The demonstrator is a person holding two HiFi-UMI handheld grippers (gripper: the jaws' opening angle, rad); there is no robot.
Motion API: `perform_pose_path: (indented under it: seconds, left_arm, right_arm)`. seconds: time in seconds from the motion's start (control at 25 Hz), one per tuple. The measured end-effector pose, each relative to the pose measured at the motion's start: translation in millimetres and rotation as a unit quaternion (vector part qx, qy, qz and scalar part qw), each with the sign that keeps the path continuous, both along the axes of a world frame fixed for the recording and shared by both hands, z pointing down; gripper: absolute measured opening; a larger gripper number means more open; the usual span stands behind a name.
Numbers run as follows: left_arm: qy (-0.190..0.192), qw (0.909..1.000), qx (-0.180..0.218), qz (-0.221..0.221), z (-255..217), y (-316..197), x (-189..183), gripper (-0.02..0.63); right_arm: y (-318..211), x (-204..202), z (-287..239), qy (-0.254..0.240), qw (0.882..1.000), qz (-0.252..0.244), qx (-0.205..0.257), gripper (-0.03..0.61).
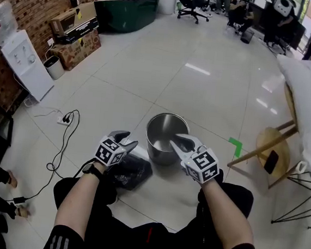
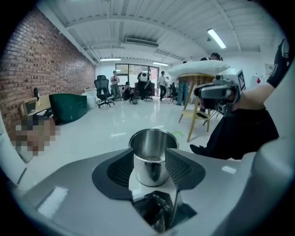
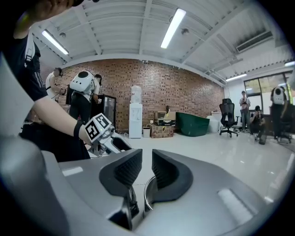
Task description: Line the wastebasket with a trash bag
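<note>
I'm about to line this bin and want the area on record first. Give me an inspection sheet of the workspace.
Surface: glossy white tiled floor, green tape mark.
Job's things: steel wastebasket upright, unlined; black trash bag crumpled on the floor beside it.
Clutter: small white bin by the brick wall.
Grippers: left gripper jaws apart, empty, over the bag; right gripper jaws slightly apart, empty, at the wastebasket's rim.
Cables: black cable loops across the floor from a power strip.
Surroundings: water dispenser, cardboard boxes, wooden stool, people and office chairs far off.
</note>
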State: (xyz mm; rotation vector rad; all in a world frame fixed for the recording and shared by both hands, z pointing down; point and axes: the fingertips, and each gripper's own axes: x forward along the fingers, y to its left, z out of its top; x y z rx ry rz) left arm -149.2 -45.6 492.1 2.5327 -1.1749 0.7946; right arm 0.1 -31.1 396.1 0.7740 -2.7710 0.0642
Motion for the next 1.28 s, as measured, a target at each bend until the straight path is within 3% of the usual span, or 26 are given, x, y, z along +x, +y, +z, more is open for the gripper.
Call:
perform_pose_path:
  seconds: [0.24,0.44,0.64,0.92,1.16,1.28]
  left_arm:
    - [-0.072,0.995,-0.068,-0.011,64.5,-3.0,-41.6,0.212]
    - [-0.165,0.9766,-0.135,0.028,135.4,7.6,-71.5,0.219]
    - [-0.206,0.9627,-0.173,0.031,194.2,17.8,-95.6,0.227]
    - [-0.305,0.922,-0.203,0.125,266.7,43.3,-109.6,0.253]
    - [-0.352,0.8975,-0.218,0.152,308.0,55.2,-120.7,0.255]
    - [-0.363,0.8918,-0.225,0.148,321.1,58.9,-127.0,0.228]
  right_arm:
    - [-9.9,-19.0,16.4,0.018,0.999,-0.03,-0.012,0.094]
    - [-18.6,-47.1,51.5,0.036,0.997,-0.05,-0.04,0.101]
    - [-21.3,-74.4,85.1,0.042,0.995,-0.061,-0.066,0.103]
    - [-28.9,-96.3,117.6,0.036,0.993,-0.065,-0.095,0.103]
    - [-33.1,-101.4,130.9,0.029,0.991,-0.065,-0.112,0.103]
    - [-35.4,-101.7,131.6,0.014,0.99,-0.056,-0.125,0.103]
